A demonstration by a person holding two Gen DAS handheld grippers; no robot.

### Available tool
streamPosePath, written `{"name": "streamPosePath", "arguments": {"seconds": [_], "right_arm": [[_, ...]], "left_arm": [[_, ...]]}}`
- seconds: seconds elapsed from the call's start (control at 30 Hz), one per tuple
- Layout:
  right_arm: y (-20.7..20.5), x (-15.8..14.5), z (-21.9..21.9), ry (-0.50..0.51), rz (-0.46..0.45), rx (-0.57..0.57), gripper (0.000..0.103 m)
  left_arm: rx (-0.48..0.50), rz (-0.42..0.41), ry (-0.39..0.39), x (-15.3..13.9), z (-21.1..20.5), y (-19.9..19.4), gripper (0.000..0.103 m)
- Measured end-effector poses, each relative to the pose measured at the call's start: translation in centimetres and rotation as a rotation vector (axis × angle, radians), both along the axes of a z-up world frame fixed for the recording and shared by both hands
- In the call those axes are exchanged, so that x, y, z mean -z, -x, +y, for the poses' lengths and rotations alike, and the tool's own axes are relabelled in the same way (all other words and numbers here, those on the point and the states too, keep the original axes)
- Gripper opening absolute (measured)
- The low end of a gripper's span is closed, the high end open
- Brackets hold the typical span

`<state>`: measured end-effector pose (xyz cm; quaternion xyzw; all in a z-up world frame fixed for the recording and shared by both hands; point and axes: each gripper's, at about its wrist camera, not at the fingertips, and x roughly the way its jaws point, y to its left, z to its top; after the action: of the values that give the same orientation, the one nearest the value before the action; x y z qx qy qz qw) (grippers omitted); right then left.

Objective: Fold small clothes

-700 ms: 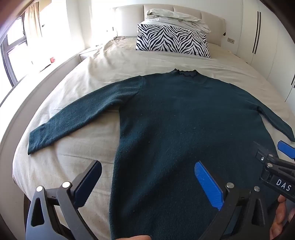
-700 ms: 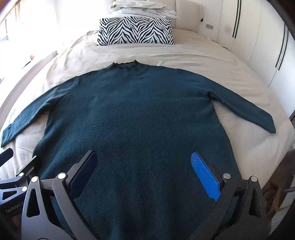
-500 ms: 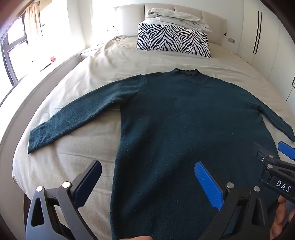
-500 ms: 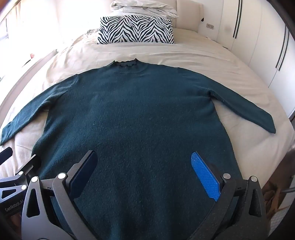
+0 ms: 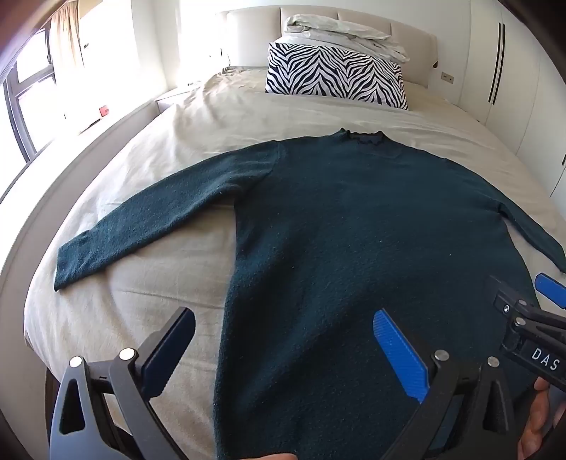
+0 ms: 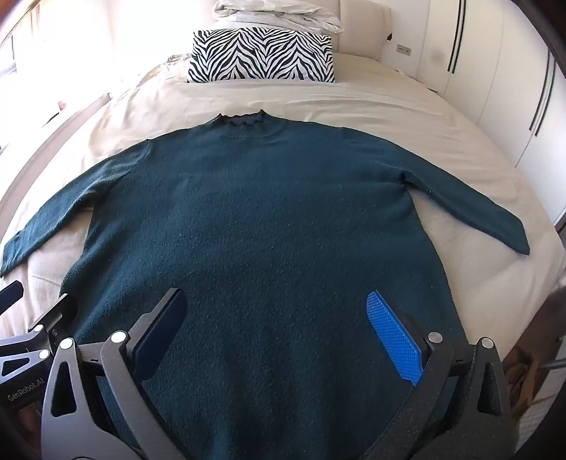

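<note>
A dark teal knit sweater (image 5: 353, 230) lies flat on the bed, collar toward the headboard, both sleeves spread out to the sides. My left gripper (image 5: 283, 336) hovers open over its lower left edge, nothing between the fingers. My right gripper (image 6: 276, 318) hangs open above the lower middle of the sweater (image 6: 265, 219), also empty. The right gripper's tip (image 5: 544, 290) shows at the right edge of the left wrist view, and the left gripper's tip (image 6: 14, 293) shows at the left edge of the right wrist view.
The beige bed sheet (image 5: 148, 283) surrounds the sweater. A zebra-striped pillow (image 5: 336, 79) and a folded white duvet (image 5: 339, 33) sit at the headboard. A window (image 5: 32, 88) is on the left, white wardrobe doors (image 6: 502, 70) on the right.
Both grippers have edged slightly forward over the sweater; the sweater lies as before and the jaws stay wide.
</note>
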<state>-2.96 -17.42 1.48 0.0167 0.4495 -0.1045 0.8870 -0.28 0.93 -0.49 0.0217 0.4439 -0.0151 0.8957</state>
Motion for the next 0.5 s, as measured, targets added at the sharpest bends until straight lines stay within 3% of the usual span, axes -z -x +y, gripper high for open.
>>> {"name": "streamPosePath", "arguments": {"seconds": [0.5], "right_arm": [[0.25,0.28,0.16,0.005,0.002,-0.004,0.103]], "left_arm": [[-0.004,0.011,0.002,0.56,0.5,-0.05,0.103]]}}
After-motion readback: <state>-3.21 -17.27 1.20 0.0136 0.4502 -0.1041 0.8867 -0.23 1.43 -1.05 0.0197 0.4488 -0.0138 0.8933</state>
